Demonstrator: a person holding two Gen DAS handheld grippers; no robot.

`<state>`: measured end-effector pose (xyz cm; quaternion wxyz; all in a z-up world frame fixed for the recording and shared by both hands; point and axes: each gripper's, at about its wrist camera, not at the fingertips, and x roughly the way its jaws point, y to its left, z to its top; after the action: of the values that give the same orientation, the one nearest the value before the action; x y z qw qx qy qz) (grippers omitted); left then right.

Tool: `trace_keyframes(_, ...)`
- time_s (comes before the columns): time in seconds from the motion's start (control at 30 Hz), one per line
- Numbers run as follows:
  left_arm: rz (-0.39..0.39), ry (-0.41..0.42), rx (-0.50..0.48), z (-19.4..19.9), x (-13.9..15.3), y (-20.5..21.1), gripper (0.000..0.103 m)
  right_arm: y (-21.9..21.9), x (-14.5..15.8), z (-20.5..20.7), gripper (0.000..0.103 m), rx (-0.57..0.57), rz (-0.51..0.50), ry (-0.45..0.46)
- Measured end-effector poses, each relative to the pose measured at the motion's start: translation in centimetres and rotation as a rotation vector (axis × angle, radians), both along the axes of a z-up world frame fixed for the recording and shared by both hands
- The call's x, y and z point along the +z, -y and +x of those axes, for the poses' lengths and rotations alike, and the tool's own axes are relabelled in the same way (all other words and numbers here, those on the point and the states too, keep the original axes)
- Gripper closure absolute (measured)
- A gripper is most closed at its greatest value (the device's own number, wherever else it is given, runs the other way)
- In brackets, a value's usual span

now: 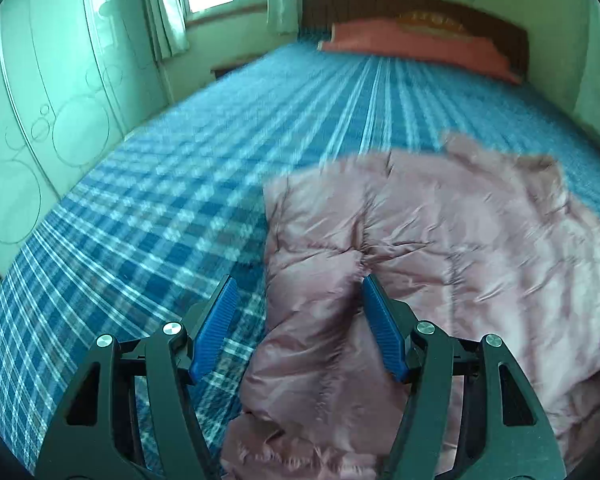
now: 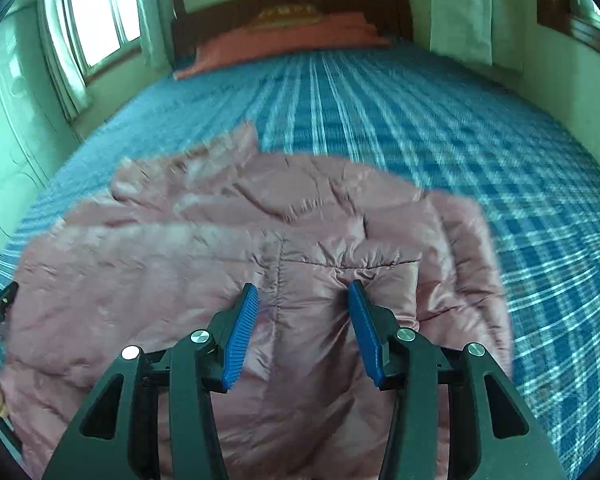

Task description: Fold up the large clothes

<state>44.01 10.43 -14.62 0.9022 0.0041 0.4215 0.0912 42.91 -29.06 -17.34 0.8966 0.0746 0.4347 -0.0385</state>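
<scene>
the pink puffer jacket (image 2: 260,248) is lying crumpled on the plaid bed (image 2: 460,120), directly beneath the right gripper (image 2: 303,292) and rightward of the left gripper (image 1: 296,288), both gaping, clamping nothing.

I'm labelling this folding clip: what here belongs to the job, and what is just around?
Job: pink puffer jacket; left claw, open; right claw, open; plaid bed sheet beneath.
Around: red pillow; headboard; curtains; wardrobe.

Right hand-held gripper (image 2: 302,294) gapes over a pink padded jacket (image 2: 228,240) on the plaid bed (image 2: 440,128).
</scene>
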Motion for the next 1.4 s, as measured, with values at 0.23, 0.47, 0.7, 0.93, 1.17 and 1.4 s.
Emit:
trace_keyframes(0.23,-0.082,0.059,0.019,-2.5,1.2,-0.9,0.037,-1.7,3.1,-4.1,0.056,0.010,-0.056,0.090)
trace_keyframes(0.47,-0.118,0.016,0.030,-3.6,-0.9,-1.0,0.035,-3.3,0.3,-5.5,0.054,0.058,-0.120,0.039)
trace_keyframes(0.7,-0.167,0.013,0.027,-3.9,-0.7,-1.9,0.034,-2.3,1.0,-6.8,0.051,0.059,-0.033,0.046)
trace_keyframes(0.93,-0.181,0.014,0.022,-10.7,1.7,-4.1,0.034,1.0,2.9,-15.6,0.043,-0.009,0.029,0.040)
trace_keyframes(1.17,-0.273,-0.011,0.123,-21.4,2.0,-8.4,0.033,7.1,1.4,-28.3,0.042,-0.159,0.065,-0.023)
trace_keyframes(1.4,-0.432,-0.055,0.231,-30.5,0.4,-11.1,0.033,10.9,-1.0,-37.3,0.042,-0.266,0.206,-0.053)
